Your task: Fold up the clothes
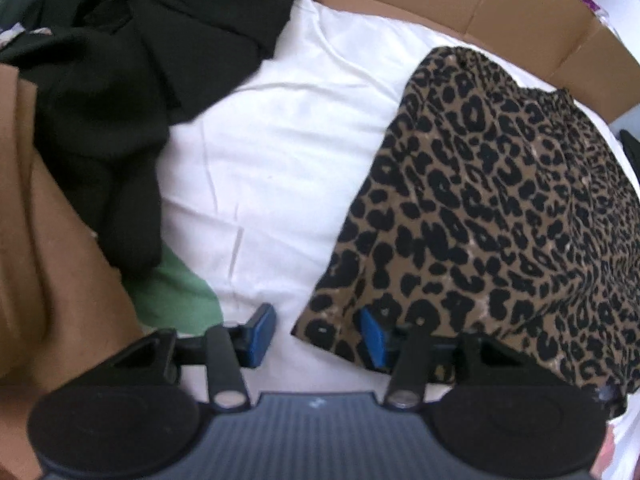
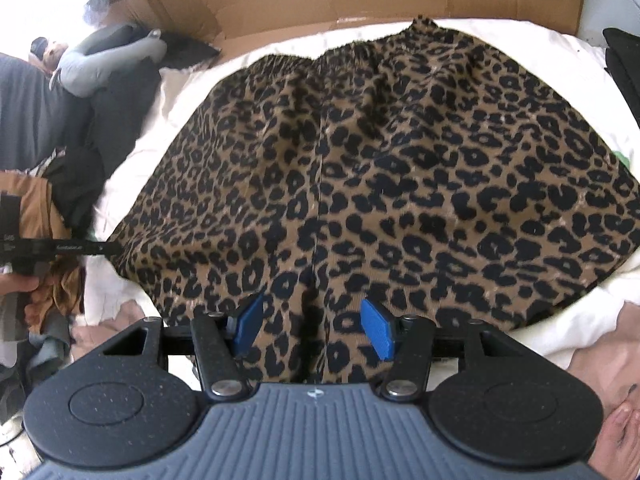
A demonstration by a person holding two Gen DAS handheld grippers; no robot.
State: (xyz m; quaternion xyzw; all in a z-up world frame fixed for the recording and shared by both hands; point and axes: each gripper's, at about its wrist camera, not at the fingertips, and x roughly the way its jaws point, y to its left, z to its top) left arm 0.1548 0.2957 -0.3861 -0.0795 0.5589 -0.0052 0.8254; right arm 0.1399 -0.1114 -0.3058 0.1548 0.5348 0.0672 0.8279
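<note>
Left claw (image 1: 318, 334) hangs with its blue pads apart and unclenched over the near left corner of the leopard-print garment (image 1: 500, 200), one pad above white sheet (image 1: 280, 140). Right claw (image 2: 314, 328) is likewise released, pads apart above the garment's near hem, which lies spread flat on the sheet beside a black clothes pile (image 1: 120, 80).

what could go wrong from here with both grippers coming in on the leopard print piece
1. The left gripper sits at the corner of the leopard print garment; with one pad over the white sheet, it might pinch sheet too.
2. The right gripper is open over the hem near the middle seam, so it may grab several layers and skew the fold.
3. The black clothes lie close and could snag.
</note>
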